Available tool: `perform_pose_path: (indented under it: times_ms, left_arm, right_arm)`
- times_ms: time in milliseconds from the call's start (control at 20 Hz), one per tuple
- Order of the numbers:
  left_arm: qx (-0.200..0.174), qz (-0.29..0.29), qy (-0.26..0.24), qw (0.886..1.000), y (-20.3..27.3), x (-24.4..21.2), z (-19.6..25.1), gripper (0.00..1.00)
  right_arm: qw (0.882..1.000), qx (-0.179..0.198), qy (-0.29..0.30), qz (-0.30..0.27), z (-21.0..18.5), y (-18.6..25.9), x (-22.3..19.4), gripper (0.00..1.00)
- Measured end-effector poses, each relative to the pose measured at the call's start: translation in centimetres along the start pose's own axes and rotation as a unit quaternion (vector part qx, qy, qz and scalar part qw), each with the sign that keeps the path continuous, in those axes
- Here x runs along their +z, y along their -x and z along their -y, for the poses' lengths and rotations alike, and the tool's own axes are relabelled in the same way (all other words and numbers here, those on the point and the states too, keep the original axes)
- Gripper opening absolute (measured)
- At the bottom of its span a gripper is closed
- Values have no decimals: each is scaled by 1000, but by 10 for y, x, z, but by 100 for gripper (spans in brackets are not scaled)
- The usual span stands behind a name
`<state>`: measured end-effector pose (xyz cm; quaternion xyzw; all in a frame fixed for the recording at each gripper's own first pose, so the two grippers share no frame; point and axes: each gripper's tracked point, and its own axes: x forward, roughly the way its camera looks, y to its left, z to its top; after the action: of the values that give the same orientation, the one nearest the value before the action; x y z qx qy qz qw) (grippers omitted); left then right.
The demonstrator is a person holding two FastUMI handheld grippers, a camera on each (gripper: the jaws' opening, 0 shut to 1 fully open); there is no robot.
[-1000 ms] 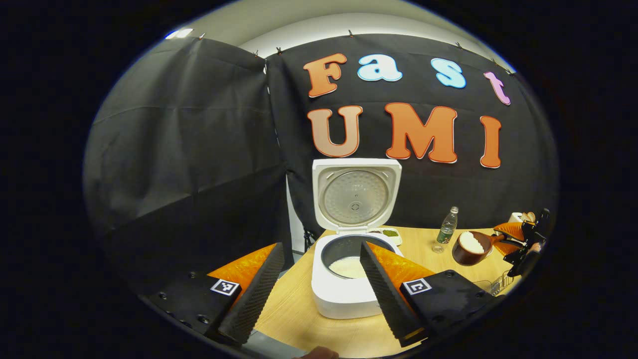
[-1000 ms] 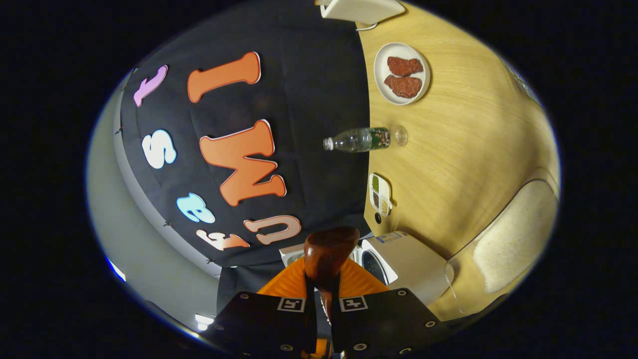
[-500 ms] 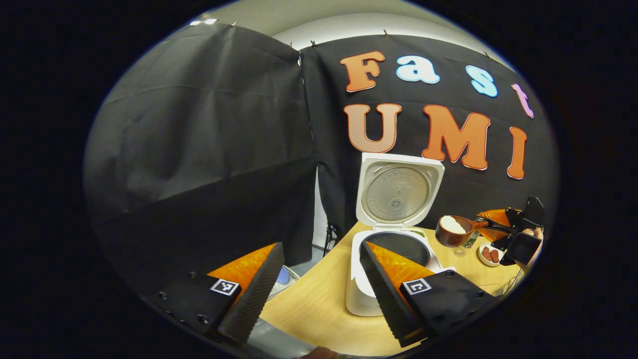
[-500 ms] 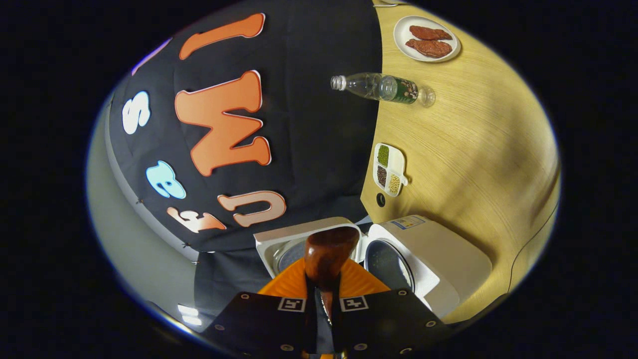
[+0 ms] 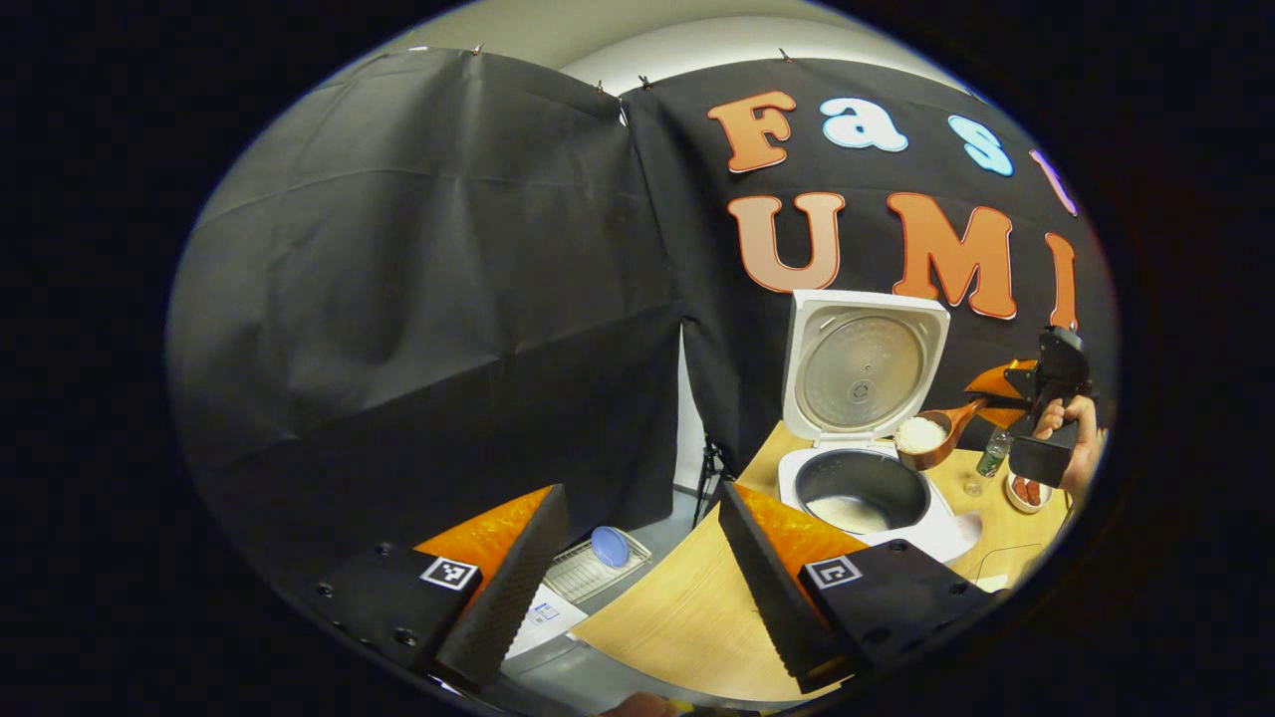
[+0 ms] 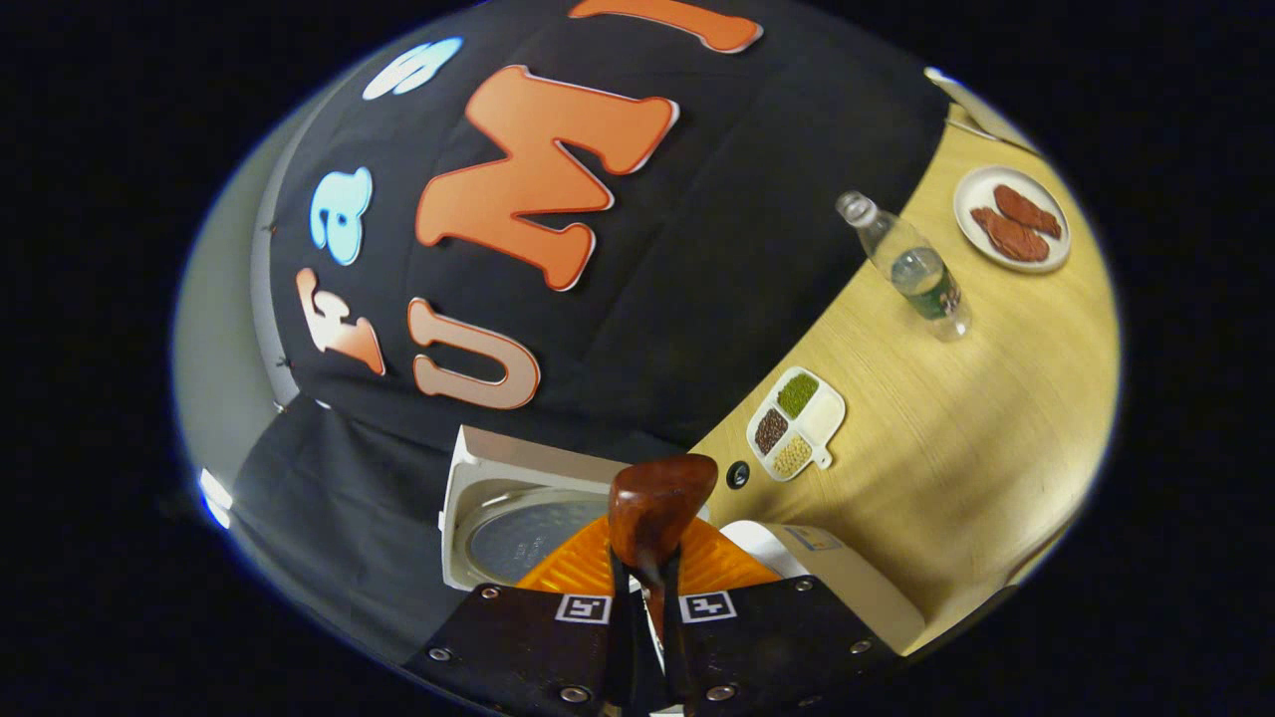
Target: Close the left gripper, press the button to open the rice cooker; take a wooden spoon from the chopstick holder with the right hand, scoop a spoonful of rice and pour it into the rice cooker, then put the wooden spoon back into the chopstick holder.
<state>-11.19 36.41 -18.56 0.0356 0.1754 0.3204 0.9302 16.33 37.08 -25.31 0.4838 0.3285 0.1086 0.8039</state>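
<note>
Your counter [image 5: 687, 617] is pale wood, curving along the lower right of the left gripper view, with black cloth hung as the booth's wall behind it and a strip of pale room wall above the cloth. Past the counter's edge, low in the frame between your left tongs [image 5: 637, 588], a wire rack [image 5: 588, 568] with a blue lid-like thing on it sits on grey floor. In the right gripper view the counter fills the right side — a plate of brown pieces [image 6: 1011, 231] at upper right, a plastic bottle [image 6: 911, 267] just beside it, and a small divided dish of grains [image 6: 797, 423] near the cooker.

The rice cooker [image 5: 862, 488] stands open at right centre of the left gripper view, lid upright, rice in the pot. Your left tongs are spread wide, holding nothing. Your right tongs [image 5: 1006, 398] are clamped on the wooden spoon [image 5: 931, 433] handle; its bowl, heaped with rice, hangs at the pot's right rim, in front of the lid.

Compared with a second ago, the left gripper view has swung leftward — the cooker has slid from centre to the right — and the spoon has come from well right of the cooker up to its rim. The right gripper view has rolled, so the counter now lies lower right.
</note>
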Motion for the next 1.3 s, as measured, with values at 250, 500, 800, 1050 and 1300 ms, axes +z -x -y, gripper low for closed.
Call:
perform_pose_path:
  times_ms: [250, 500, 800, 1050, 1300]
  left_arm:
    - [-3, -7, 0, 1000, -12, -6, -4, 100]
    - [-11, -5, -3, 1000, -16, -5, -2, 100]
    - [-15, -6, -3, 1000, -18, -7, -1, 100]
    - [-13, -8, -2, 1000, -19, -9, -2, 100]
    - [-14, -5, -3, 1000, -15, -6, -1, 100]
  right_arm:
    - [994, 4, 109, 11, -20, -5, -4, 11]
    - [977, -7, 212, 36, -30, -4, -1, 11]
    - [952, 5, 302, 46, -48, -1, -1, 11]
    - [929, 20, 364, 66, -67, 4, -1, 11]
    - [902, 45, 423, 70, -89, 9, -11, 11]
